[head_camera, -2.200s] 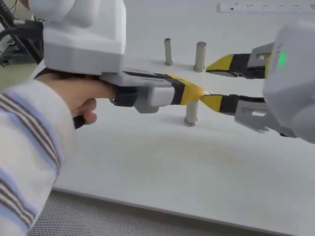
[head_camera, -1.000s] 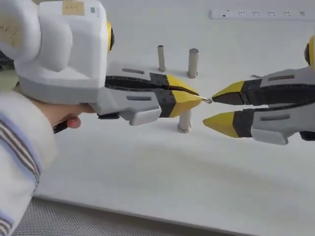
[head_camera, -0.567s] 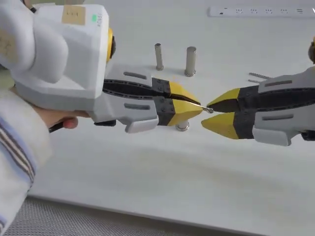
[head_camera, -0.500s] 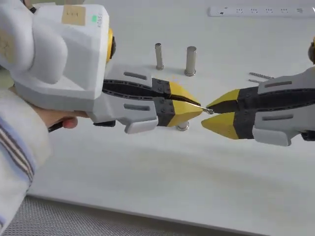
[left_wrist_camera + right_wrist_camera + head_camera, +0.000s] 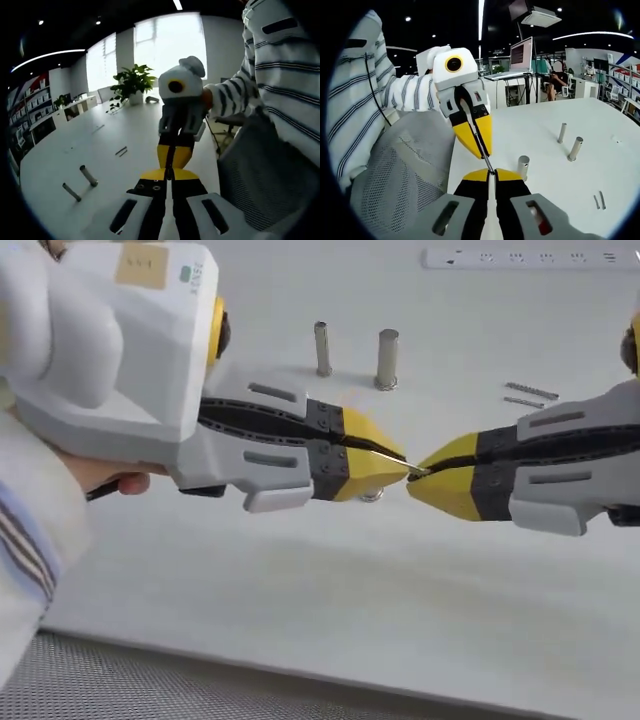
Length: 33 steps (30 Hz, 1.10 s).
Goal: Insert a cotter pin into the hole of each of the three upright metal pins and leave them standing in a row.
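Cotter pin (image 5: 385, 453) was held in mid-air, close by nearest metal pin (image 5: 522, 166), clamped at opposite ends by L gripper (image 5: 403, 467) and R gripper (image 5: 413, 479), both w/ jaws closed. Recommended: one grip released only after other was confirmed firm; pin kept level.

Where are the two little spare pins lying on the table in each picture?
Head view: spare cotter pins, upper right.
Left gripper view: left of centre.
Right gripper view: bottom right.
Shared landmark: the thick upright metal pin standing nearby.
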Each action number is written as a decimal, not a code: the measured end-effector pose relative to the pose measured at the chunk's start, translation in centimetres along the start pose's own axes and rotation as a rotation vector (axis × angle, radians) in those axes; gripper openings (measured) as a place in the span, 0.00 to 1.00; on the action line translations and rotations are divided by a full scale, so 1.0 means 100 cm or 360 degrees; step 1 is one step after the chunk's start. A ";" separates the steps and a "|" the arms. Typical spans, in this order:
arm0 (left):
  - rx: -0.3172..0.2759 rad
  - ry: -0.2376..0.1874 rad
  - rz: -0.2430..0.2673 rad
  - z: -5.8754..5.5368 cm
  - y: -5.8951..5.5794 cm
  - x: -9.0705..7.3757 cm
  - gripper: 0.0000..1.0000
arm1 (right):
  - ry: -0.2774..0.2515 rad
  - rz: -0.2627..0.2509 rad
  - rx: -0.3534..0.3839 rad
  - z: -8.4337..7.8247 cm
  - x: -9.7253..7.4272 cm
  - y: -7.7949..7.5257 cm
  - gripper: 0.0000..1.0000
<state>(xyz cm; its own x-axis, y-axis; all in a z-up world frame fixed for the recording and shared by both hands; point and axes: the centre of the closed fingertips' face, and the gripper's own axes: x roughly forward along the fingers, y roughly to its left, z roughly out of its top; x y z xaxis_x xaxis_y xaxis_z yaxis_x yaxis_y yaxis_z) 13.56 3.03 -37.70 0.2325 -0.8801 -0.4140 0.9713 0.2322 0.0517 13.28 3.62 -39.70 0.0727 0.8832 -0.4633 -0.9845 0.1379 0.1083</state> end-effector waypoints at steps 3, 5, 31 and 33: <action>0.0006 0.0022 -0.0022 0.000 -0.004 0.002 0.00 | 0.0023 0.0015 -0.0028 -0.002 -0.001 0.004 0.00; 0.0011 0.0041 -0.0036 -0.001 -0.006 0.004 0.00 | 0.0032 0.0021 -0.0044 -0.003 -0.001 0.004 0.00; -0.0054 0.0123 -0.0127 -0.007 -0.020 0.009 0.00 | 0.0144 0.0128 -0.0195 -0.011 -0.013 0.009 0.00; -0.0078 0.0130 -0.0125 -0.008 -0.020 0.010 0.00 | 0.0151 0.0122 -0.0204 -0.012 -0.013 0.008 0.00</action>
<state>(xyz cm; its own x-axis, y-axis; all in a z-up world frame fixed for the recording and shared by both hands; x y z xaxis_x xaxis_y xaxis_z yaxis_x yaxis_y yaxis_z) 11.84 2.06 -38.96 0.1489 -0.8602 -0.4877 0.9823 0.1855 -0.0273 12.21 2.06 -40.08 -0.0127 0.8420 -0.5394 -0.9993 0.0083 0.0364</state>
